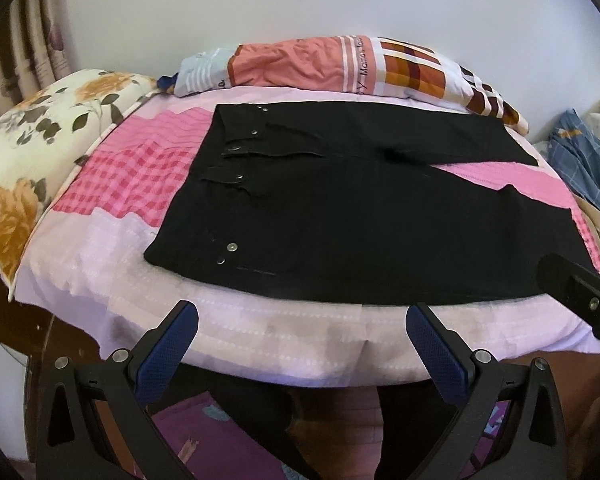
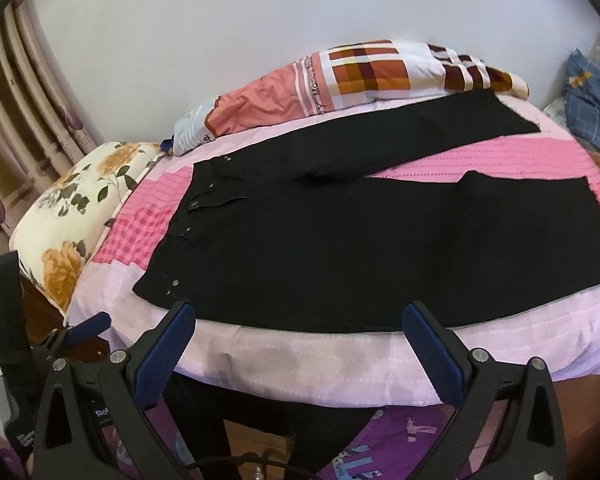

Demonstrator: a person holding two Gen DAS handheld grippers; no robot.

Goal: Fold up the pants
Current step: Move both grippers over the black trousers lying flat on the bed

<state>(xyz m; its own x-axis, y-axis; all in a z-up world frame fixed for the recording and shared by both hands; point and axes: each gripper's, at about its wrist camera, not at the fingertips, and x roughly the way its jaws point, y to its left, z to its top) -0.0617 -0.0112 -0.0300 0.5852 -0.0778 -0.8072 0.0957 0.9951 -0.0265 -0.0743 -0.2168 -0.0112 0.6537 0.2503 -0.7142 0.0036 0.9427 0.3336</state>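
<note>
Nearest the lens, both sets of tongs hang spread wide and empty at the near edge of the bed (image 1: 260, 340): the left tongs (image 1: 302, 322) and the right tongs (image 2: 298, 322) each show blue-padded fingers (image 1: 168, 356) well apart, with nothing between them.

Going from big to small: the bed, dressed in a pink and lilac sheet, carries everything. On it the black pants (image 1: 340, 216) lie flat and unfolded, waistband toward the left with its metal rivets (image 1: 232, 246) showing, the two legs running off to the right and splitting apart (pink sheet shows in the wedge between them). The near leg's long edge lies just beyond both pairs of tongs.

Nothing is folded yet, so the step in hand looks like the first lengthwise fold, one leg over the other. To do it well I would pinch the near edge at two spread points, one close to the waistband corner and one toward the hem, lift both evenly and carry them over to the far leg so the seams line up; a shallow bite risks taking the sheet along with the cloth.

Around it: a patchwork quilt roll (image 1: 340, 64) lies along the far side, touching or just beside the far leg, and could crowd the fold's landing edge. A floral pillow (image 1: 40, 148) sits left, clear of the waistband. Blue checked cloth (image 1: 584, 164) lies heaped far right, near the hems. Curtains (image 2: 28, 120) hang at the left.
</note>
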